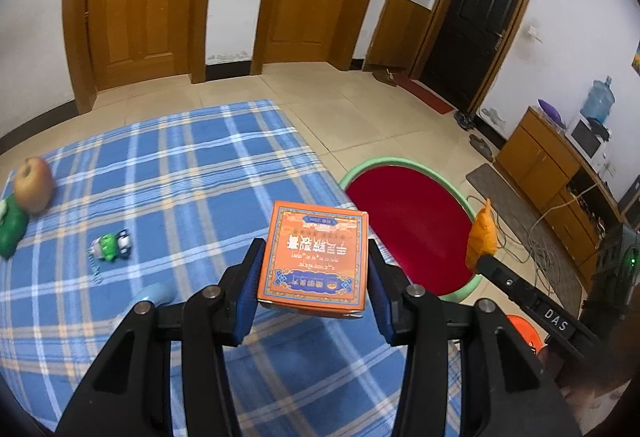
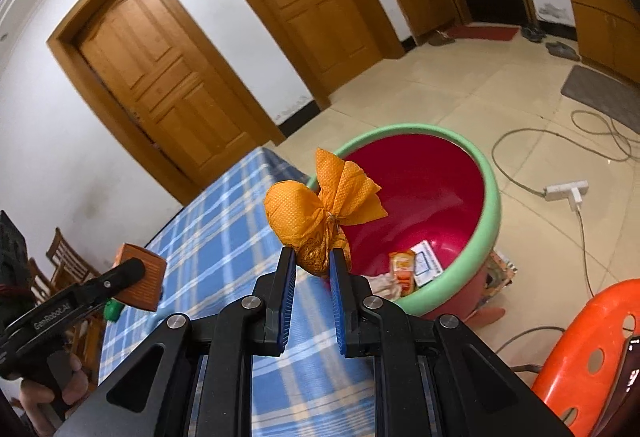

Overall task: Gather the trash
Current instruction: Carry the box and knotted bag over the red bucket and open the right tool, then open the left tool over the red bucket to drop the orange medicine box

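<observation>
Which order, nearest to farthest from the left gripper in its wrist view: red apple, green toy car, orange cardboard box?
1. Orange cardboard box, clamped in the left gripper.
2. Green toy car, left, mid-cloth.
3. Red apple, far left edge.

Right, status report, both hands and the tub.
Left gripper shut on orange box. Right gripper shut on orange wrapped bundle. Red tub just ahead, path clear.
</observation>
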`<action>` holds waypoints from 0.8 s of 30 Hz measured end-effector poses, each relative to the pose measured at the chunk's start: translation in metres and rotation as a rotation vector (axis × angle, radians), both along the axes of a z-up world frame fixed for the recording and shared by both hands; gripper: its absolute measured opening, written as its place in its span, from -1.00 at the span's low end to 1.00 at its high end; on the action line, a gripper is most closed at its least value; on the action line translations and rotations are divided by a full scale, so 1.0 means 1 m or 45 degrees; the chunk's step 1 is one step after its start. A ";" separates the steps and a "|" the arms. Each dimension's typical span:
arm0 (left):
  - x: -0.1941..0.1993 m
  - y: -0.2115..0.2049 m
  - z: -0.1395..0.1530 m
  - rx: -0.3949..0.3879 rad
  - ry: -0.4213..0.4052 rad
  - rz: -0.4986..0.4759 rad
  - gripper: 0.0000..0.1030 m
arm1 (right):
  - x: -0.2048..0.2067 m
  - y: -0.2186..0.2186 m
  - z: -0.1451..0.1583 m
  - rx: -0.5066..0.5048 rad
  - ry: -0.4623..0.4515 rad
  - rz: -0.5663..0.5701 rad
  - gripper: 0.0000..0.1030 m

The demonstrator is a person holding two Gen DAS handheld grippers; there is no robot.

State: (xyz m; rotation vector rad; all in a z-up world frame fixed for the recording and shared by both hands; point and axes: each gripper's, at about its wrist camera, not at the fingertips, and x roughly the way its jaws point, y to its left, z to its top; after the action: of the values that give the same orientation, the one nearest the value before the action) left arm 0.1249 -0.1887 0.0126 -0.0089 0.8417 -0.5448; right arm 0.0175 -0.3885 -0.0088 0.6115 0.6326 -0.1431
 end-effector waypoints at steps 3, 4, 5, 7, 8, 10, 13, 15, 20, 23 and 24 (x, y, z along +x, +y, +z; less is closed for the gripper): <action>0.005 -0.014 -0.003 0.018 0.001 -0.028 -0.07 | 0.003 -0.008 -0.006 0.007 0.020 -0.020 -0.67; 0.006 -0.019 -0.003 0.023 0.001 -0.036 -0.07 | 0.004 -0.010 -0.008 0.003 0.027 -0.027 -0.66; 0.008 -0.023 -0.004 0.026 0.000 -0.045 -0.07 | 0.003 -0.013 -0.009 -0.002 0.032 -0.034 -0.65; 0.012 -0.034 -0.004 0.029 -0.008 -0.070 -0.07 | 0.008 -0.018 -0.013 -0.015 0.055 -0.058 -0.62; 0.014 -0.038 -0.004 0.030 -0.015 -0.080 -0.07 | 0.011 -0.021 -0.015 -0.010 0.065 -0.064 -0.62; 0.018 -0.048 -0.005 0.031 -0.026 -0.096 -0.07 | 0.014 -0.024 -0.018 0.002 0.075 -0.071 -0.61; 0.024 -0.062 -0.007 0.035 -0.024 -0.124 -0.08 | 0.015 -0.028 -0.019 -0.006 0.078 -0.079 -0.56; 0.027 -0.070 -0.010 0.038 -0.022 -0.144 -0.07 | 0.013 -0.032 -0.021 -0.001 0.077 -0.100 -0.42; 0.034 -0.088 -0.019 0.048 -0.012 -0.177 -0.07 | 0.011 -0.040 -0.024 0.017 0.075 -0.123 -0.33; 0.037 -0.099 -0.025 0.059 -0.001 -0.199 -0.07 | 0.004 -0.045 -0.022 0.020 0.061 -0.150 -0.28; 0.038 -0.102 -0.027 0.065 0.003 -0.206 -0.07 | 0.002 -0.047 -0.022 0.019 0.057 -0.161 -0.27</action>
State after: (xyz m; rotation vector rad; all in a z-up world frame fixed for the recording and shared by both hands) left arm 0.1631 -0.2909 -0.0147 0.1060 0.8628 -0.6753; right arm 0.0194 -0.4358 -0.0305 0.6642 0.6389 -0.2708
